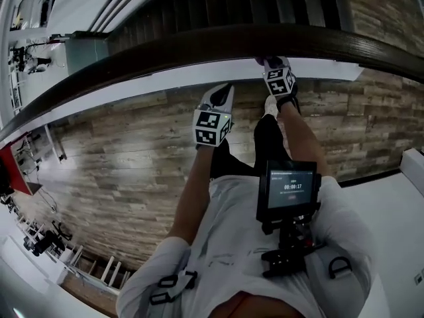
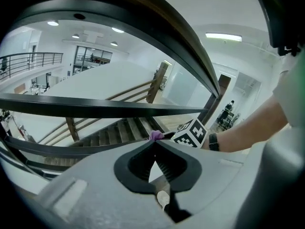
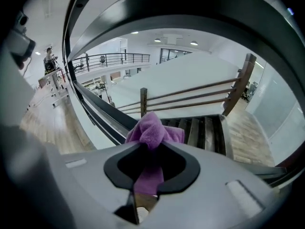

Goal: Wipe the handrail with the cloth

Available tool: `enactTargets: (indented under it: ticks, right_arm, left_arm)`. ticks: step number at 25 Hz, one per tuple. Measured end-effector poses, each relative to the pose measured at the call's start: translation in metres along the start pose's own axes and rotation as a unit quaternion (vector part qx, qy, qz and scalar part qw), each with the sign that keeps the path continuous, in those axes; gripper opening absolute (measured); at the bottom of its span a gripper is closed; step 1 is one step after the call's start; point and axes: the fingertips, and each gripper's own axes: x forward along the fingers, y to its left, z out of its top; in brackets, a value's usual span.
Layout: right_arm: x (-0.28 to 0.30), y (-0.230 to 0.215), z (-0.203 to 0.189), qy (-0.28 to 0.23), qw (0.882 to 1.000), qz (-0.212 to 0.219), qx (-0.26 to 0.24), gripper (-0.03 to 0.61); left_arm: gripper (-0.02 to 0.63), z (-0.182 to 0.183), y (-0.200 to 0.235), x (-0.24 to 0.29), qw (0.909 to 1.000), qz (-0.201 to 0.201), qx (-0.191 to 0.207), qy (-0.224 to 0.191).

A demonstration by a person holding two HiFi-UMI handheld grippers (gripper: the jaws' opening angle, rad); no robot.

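Note:
The dark handrail (image 1: 218, 40) curves across the top of the head view. My right gripper (image 1: 269, 62) is up against its near side, shut on a purple cloth (image 3: 151, 133) that bunches out past the jaw tips. In the right gripper view the handrail (image 3: 200, 11) arches close overhead. My left gripper (image 1: 227, 89) hangs just below the rail and to the left of the right one, shut with nothing in it. In the left gripper view (image 2: 154, 142) a bit of the cloth (image 2: 156, 135) shows beside the right gripper's marker cube (image 2: 192, 133), under the handrail (image 2: 157, 18).
Beyond the rail a staircase (image 3: 205, 130) goes down, with lower dark rails (image 2: 95, 107) and a wooden post (image 3: 143, 101). Wood-plank floor (image 1: 119, 158) lies under me. A screen device (image 1: 287, 191) hangs on the person's chest.

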Motion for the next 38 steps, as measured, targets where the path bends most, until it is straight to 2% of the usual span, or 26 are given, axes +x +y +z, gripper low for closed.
enactTargets:
  ticks: [2,4,8,10,14,20,22,24,27,31,33,34,36,38]
  right_arm:
    - [-0.009,-0.042,-0.025,0.0,1.0,-0.007,0.002,0.066]
    - [-0.015,-0.067,-0.034,0.0,1.0,-0.02,0.004,0.067]
    - [-0.024,-0.079,-0.031,0.008,0.999,-0.043,0.016,0.067]
    - [-0.03,-0.095,-0.035,0.01,0.999,-0.05,0.014,0.067]
    - [-0.049,-0.181,-0.083,0.012,0.996,-0.085,0.04,0.066]
    - [-0.067,-0.254,-0.123,0.017,0.996,-0.091,-0.011,0.071]
    - [-0.074,-0.278,-0.135,0.017,0.994,-0.109,-0.004,0.069]
    - [-0.087,-0.316,-0.155,0.021,0.987,-0.151,0.058,0.067]
    - [-0.111,-0.38,-0.189,0.03,0.966,-0.205,0.155,0.064]
    - [-0.141,-0.456,-0.214,0.023,0.931,-0.261,0.256,0.064]
    - [-0.158,-0.478,-0.213,0.007,0.911,-0.281,0.303,0.064]
    - [-0.163,-0.482,-0.21,-0.004,0.905,-0.283,0.317,0.064]
    - [-0.17,-0.475,-0.199,-0.026,0.905,-0.276,0.322,0.064]
    - [-0.181,-0.451,-0.182,-0.047,0.912,-0.263,0.31,0.064]
  left_arm:
    - [0.002,0.0,-0.033,0.032,0.9999,-0.01,0.012,0.007]
    - [0.002,0.004,-0.047,0.05,0.9995,-0.021,0.02,0.009]
    - [0.002,0.014,-0.05,0.053,0.9987,-0.045,0.025,0.005]
    - [0.002,0.02,-0.066,0.066,0.9977,-0.06,0.03,0.006]
    - [0.002,0.024,-0.135,0.128,0.9945,-0.089,0.053,0.016]
    - [0.002,0.028,-0.194,0.181,0.9889,-0.122,0.079,0.032]
    - [0.002,0.03,-0.208,0.195,0.987,-0.13,0.087,0.037]
    - [0.002,0.032,-0.222,0.207,0.9851,-0.138,0.094,0.041]
    - [0.002,0.032,-0.241,0.22,0.9828,-0.147,0.101,0.049]
    - [0.002,0.036,-0.257,0.233,0.9797,-0.156,0.111,0.06]
    - [0.002,0.043,-0.264,0.23,0.9776,-0.165,0.115,0.063]
    - [0.002,0.046,-0.267,0.227,0.9764,-0.169,0.118,0.063]
    - [0.002,0.051,-0.27,0.214,0.9746,-0.174,0.125,0.066]
    - [0.002,0.056,-0.272,0.198,0.9735,-0.177,0.13,0.064]
